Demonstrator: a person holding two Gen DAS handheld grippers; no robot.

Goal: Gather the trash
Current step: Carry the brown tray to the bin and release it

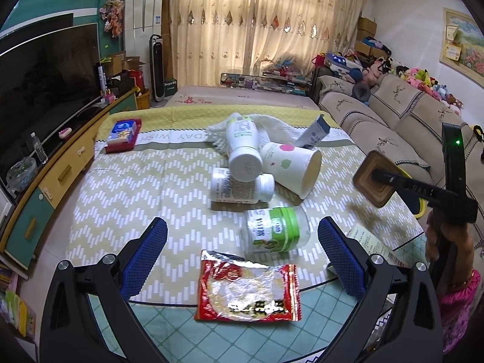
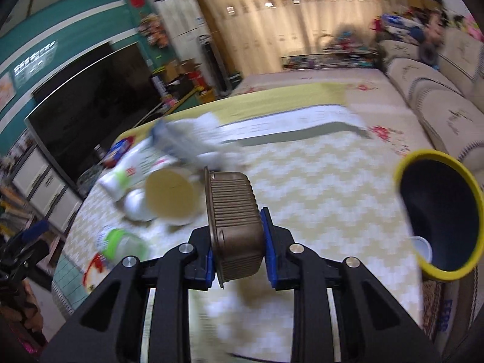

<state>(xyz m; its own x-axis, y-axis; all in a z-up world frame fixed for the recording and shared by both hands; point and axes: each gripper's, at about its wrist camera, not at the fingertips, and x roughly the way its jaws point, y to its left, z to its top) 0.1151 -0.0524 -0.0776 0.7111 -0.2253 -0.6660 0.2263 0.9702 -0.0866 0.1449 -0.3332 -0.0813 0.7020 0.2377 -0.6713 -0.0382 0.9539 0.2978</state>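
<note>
**A:** Status on the tongs?

**B:** Right gripper [image 2: 239, 242] is clamped on a brown ribbed plastic tray [image 2: 234, 220], one blue pad on each side of it, tray tipped on edge with its rim toward 9 o'clock. In the left wrist view I see the same tray [image 1: 375, 178] up off the table at my 3 o'clock, not touching anything below it.

**A:** Left one?

**B:** Left gripper [image 1: 242, 260] is spread wide with nothing between the pads. It's above the near table edge; the red snack wrapper [image 1: 249, 290] lies flat between the fingers, at 6 o'clock.

**A:** Where's the rest of the trash?

**B:** Clustered mid-table at 12 o'clock from the left gripper. Green-lidded jar [image 1: 273, 230] on its side just beyond the wrapper. Beyond that, a white pill bottle [image 1: 239, 186] on its side with a white bottle [image 1: 243, 146] lying across it. Paper cup [image 1: 295, 166] tipped over, touching both at their 3 o'clock. A tube [image 1: 314, 131] sticks up behind the cup.

**A:** Bin?

**B:** Yellow-rimmed bin [image 2: 438, 214] with a dark inside, at 3 o'clock in the right wrist view, something small and white in it. That view is motion-blurred, so I can't tell more.
</note>
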